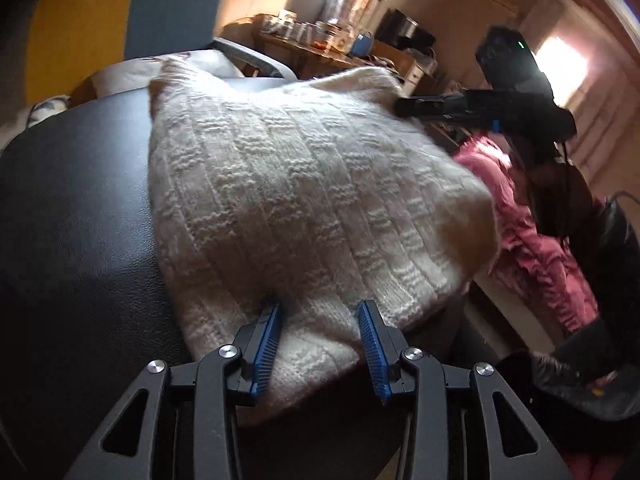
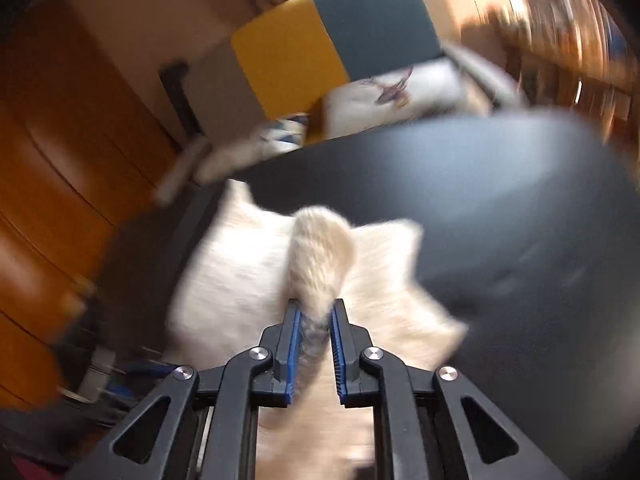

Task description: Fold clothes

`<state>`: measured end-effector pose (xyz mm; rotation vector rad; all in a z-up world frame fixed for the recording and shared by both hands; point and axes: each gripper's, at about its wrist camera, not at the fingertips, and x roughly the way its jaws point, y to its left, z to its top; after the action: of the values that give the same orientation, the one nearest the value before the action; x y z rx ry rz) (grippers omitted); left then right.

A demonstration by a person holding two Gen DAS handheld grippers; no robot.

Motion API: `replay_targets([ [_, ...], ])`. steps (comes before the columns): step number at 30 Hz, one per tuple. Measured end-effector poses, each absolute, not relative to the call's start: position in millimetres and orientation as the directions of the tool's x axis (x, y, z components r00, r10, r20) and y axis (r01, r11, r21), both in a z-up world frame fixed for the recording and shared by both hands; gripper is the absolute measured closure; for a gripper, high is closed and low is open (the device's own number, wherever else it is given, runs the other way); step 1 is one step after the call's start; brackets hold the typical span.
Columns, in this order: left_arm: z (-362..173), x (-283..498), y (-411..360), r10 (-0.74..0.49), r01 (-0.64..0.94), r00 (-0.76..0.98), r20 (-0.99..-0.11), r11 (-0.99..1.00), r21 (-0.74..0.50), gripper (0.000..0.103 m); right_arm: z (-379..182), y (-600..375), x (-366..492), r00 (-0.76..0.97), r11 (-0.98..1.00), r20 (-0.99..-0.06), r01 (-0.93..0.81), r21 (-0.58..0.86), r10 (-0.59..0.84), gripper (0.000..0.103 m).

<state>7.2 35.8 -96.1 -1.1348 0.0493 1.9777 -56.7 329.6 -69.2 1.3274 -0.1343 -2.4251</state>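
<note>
A cream knitted sweater (image 1: 296,200) lies spread over the black leather-textured table (image 1: 80,216), and its right side hangs past the table's edge. My left gripper (image 1: 319,307) is open at the near hem, with blue pads (image 1: 269,340) either side of the knit. In the right wrist view my right gripper (image 2: 316,305) is shut on a bunched fold of the sweater (image 2: 320,252), lifted above the rest of the blurred fabric. The same right gripper shows in the left wrist view as a black device (image 1: 516,96) at the sweater's far right corner.
A chair with a yellow and blue back (image 1: 132,12) stands behind the table (image 2: 500,200), with a white cushion (image 2: 396,92) on its seat. A person in a pink jacket (image 1: 532,240) is at the right. A cluttered wooden shelf (image 1: 320,48) lines the far wall. Orange wooden doors (image 2: 48,168) are at the left.
</note>
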Motion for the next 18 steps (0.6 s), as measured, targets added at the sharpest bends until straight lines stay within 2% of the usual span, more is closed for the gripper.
replay_targets([
  [1, -95.6, 8.5, 39.2, 0.627, -0.697, -0.241, -0.741, -0.643, -0.318, 0.062, -77.3, 329.2, -61.8, -0.466, -0.941, -0.828, 0.274, 0.198, -0.31, 0.1],
  [3, -94.8, 9.4, 44.7, 0.612, -0.73, -0.219, -0.76, -0.619, -0.288, 0.062, -108.0, 333.0, -70.2, -0.402, -0.947, -0.872, 0.265, 0.182, -0.28, 0.1],
  [6, -90.8, 7.1, 46.6, 0.597, -0.745, -0.198, -0.777, -0.608, -0.277, 0.062, -141.6, 352.2, -67.2, -0.365, -0.943, -0.872, 0.197, 0.269, -0.326, 0.098],
  [8, -86.5, 3.7, 44.6, 0.6, -0.738, -0.175, -0.78, -0.605, -0.3, 0.062, -133.5, 378.2, -57.7, -0.418, -0.876, -0.775, 0.131, 0.465, -0.474, 0.095],
  [10, -79.4, -1.3, 38.8, 0.628, -0.72, -0.153, -0.763, -0.6, -0.349, 0.062, -122.2, 399.9, -41.2, -0.457, -0.792, -0.678, 0.107, 0.601, -0.576, 0.081],
  [12, -69.7, -6.9, 32.0, 0.669, -0.701, -0.141, -0.73, -0.588, -0.403, 0.062, -120.1, 417.8, -21.6, -0.448, -0.676, -0.573, 0.1, 0.73, -0.686, 0.079],
  [14, -59.9, -12.6, 25.2, 0.708, -0.681, -0.13, -0.695, -0.573, -0.456, 0.062, -123.4, 424.7, -8.0, -0.432, -0.584, -0.495, 0.097, 0.806, -0.754, 0.079],
  [16, -53.1, -24.6, 26.1, 0.729, -0.662, -0.154, -0.667, -0.577, -0.478, 0.06, -128.8, 427.4, 3.2, -0.412, -0.504, -0.427, 0.094, 0.859, -0.805, 0.074],
  [18, -49.5, -36.9, 30.8, 0.736, -0.647, -0.181, -0.652, -0.588, -0.485, 0.058, -133.7, 423.8, 3.3, -0.415, -0.474, -0.401, 0.087, 0.876, -0.817, 0.073],
])
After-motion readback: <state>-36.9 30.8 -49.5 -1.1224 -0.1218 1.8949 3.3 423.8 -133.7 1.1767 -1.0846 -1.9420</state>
